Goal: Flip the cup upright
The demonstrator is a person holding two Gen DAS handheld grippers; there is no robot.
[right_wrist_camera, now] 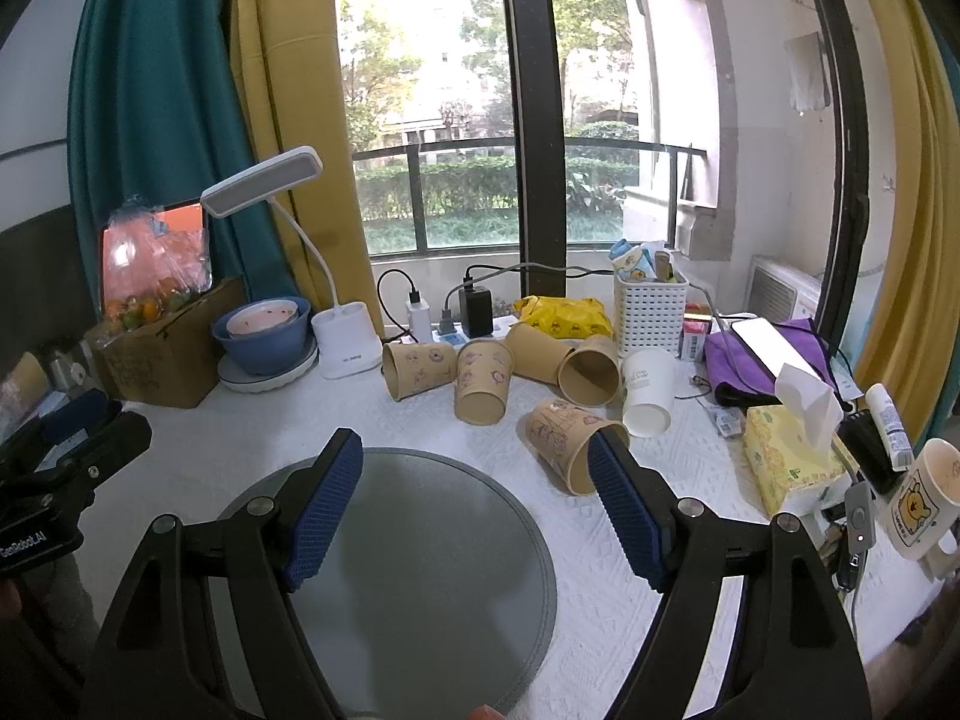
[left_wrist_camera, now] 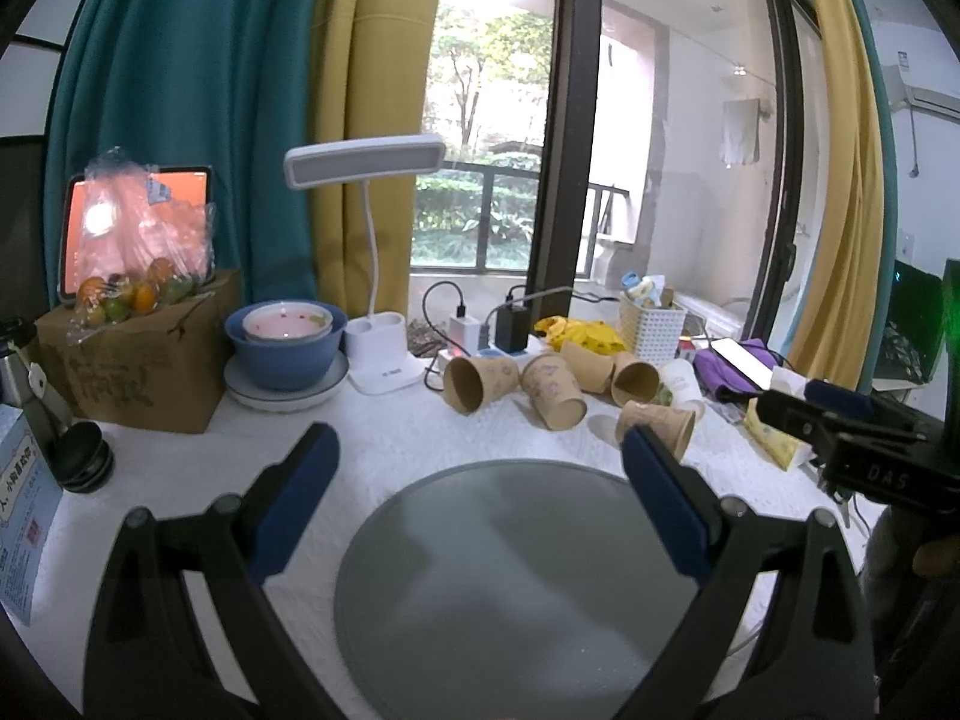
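Several brown paper cups lie on their sides on the white tablecloth behind a round grey tray (left_wrist_camera: 516, 588), which also shows in the right wrist view (right_wrist_camera: 420, 570). The nearest brown cup (right_wrist_camera: 567, 450) lies just beyond my right gripper's right finger; it also shows in the left wrist view (left_wrist_camera: 657, 423). Other brown cups (right_wrist_camera: 417, 369) (right_wrist_camera: 483, 381) (right_wrist_camera: 591, 372) lie further back. A white paper cup (right_wrist_camera: 645, 393) lies tipped beside them. My left gripper (left_wrist_camera: 480, 450) is open and empty above the tray. My right gripper (right_wrist_camera: 477, 456) is open and empty above the tray.
A white desk lamp (right_wrist_camera: 345, 342), stacked blue bowls (right_wrist_camera: 264, 339), a cardboard box with fruit (right_wrist_camera: 162, 348), a power strip with chargers (right_wrist_camera: 462, 318), a white basket (right_wrist_camera: 651, 312), a tissue box (right_wrist_camera: 792, 462) and a mug (right_wrist_camera: 921, 501) crowd the table's back and right.
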